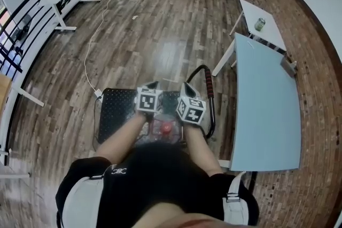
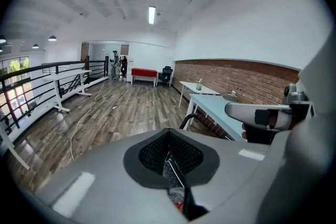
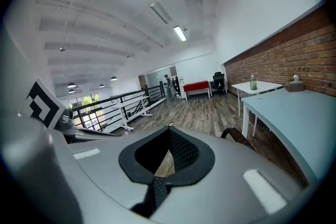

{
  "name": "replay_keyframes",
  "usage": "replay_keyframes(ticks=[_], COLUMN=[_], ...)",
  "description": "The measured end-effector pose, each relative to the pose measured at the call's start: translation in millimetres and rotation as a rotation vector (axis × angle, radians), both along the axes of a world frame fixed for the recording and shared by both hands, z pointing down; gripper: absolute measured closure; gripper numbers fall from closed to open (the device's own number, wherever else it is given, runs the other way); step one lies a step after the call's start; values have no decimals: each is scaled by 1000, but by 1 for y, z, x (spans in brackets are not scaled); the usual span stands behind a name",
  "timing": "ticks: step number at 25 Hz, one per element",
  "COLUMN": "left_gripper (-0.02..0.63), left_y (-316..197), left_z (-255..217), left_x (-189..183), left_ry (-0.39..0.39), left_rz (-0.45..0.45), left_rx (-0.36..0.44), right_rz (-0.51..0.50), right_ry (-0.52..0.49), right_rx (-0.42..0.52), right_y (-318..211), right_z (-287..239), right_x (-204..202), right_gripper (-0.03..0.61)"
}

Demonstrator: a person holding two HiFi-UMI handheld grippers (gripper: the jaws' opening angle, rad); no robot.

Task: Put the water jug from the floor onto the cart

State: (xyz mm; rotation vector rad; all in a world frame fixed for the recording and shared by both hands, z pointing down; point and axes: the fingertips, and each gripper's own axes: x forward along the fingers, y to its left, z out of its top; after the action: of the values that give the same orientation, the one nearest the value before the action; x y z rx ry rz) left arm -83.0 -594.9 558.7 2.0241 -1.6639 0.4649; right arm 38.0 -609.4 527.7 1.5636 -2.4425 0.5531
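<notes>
The water jug (image 1: 163, 128) is clear plastic with a red cap and shows just below my two grippers, between the person's forearms. It appears to stand at the near end of the black cart deck (image 1: 115, 109), whose padded handle (image 1: 209, 91) rises at the right. My left gripper (image 1: 153, 84) and right gripper (image 1: 184, 85) hang side by side above it, pointing forward over the deck. Both are shut with nothing gripped. In the left gripper view the shut left gripper (image 2: 169, 150) shows a sliver of the red cap (image 2: 179, 204) below it. The right gripper (image 3: 169, 152) looks across the room.
A light blue table (image 1: 264, 109) stands close to the cart's right side, with a white table (image 1: 267, 21) and a bottle (image 1: 260, 24) behind it. A white cable (image 1: 91, 56) runs over the wooden floor to the cart's left corner. A railing (image 1: 32, 24) lines the left.
</notes>
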Motion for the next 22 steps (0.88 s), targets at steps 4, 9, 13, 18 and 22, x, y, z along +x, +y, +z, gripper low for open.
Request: replay_keyframes(ticks=[4, 9, 13, 18, 22], left_gripper=[612, 613, 612, 612, 612], left_y=[-2, -5, -2, 1, 3], left_z=[1, 7, 2, 8, 8], left_x=[1, 8, 14, 12, 15], left_ry=[9, 14, 23, 24, 32], left_rz=[9, 16, 18, 20, 15], left_rx=[7, 5, 10, 2, -1], right_rz=[3, 14, 21, 23, 25], right_ry=[-10, -21, -27, -40, -40], right_rx=[11, -14, -31, -56, -69], right_y=[3, 5, 7, 12, 16], right_z=[-1, 8, 13, 18, 22], right_x=[3, 15, 20, 21, 24], right_gripper=[566, 566, 566, 566, 566])
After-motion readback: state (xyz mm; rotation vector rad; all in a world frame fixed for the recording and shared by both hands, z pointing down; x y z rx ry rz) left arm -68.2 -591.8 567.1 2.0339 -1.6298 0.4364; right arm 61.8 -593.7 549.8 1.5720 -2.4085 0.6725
